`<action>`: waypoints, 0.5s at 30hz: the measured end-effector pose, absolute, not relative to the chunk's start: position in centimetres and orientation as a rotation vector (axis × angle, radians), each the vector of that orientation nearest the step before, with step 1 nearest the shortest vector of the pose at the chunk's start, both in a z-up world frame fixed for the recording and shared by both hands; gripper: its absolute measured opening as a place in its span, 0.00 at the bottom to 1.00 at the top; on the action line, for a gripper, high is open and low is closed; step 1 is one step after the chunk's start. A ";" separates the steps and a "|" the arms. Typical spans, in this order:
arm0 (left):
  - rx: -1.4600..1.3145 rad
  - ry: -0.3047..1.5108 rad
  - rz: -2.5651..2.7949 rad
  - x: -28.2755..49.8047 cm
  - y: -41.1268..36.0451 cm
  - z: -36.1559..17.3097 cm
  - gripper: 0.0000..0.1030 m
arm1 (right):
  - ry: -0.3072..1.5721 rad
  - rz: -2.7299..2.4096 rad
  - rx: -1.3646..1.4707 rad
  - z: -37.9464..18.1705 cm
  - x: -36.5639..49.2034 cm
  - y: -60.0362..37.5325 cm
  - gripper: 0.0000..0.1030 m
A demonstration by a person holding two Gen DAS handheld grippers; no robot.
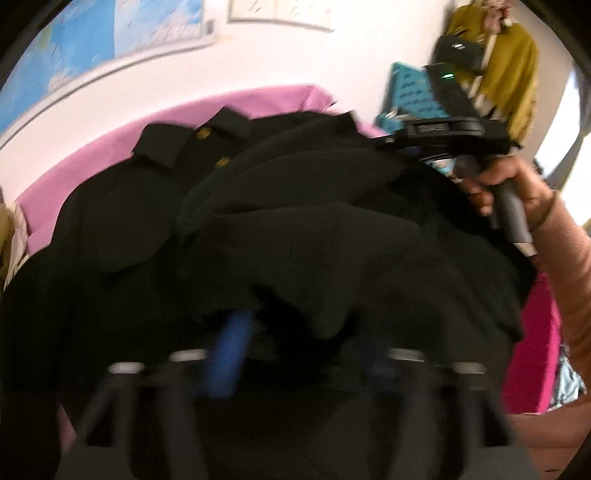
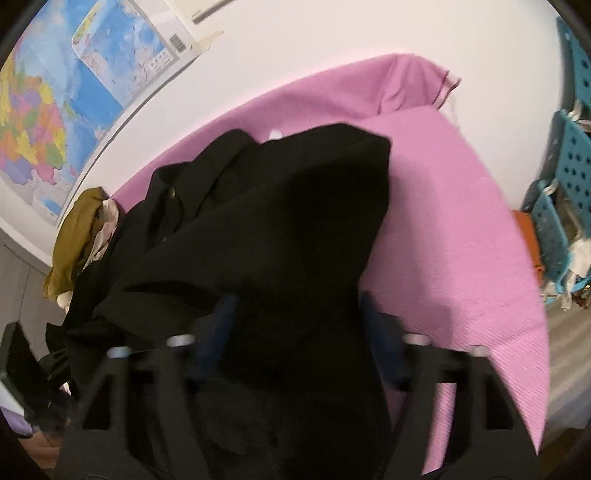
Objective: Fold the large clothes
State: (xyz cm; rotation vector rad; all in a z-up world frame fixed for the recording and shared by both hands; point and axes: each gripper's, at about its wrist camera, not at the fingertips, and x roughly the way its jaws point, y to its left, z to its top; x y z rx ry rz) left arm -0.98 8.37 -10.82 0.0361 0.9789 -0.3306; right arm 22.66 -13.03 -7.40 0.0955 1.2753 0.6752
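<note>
I see a white wall (image 2: 332,33) with a coloured map (image 2: 48,122) – blue baskets (image 2: 565,177) stand off to my right.

Both wrist views look steeply down, close; they share the black coat (image 1: 295,229) (image 2: 280,221).

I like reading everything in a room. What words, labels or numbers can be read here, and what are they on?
None can be read.
Wall map: place names too small and blurred.
Second map sheet: its legend box and barcode-like mark are illegible.
Framed sheet on the wall: blurred.
Plate on the right gripper's body: lettering blurred.
Black coat: a white tag at the collar, nothing legible.
</note>
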 end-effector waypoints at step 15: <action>0.152 0.872 0.026 0.4 19.7 -8.2 0.28 | 1.197 0.563 0.147 -6.9 23.1 -17.3 0.32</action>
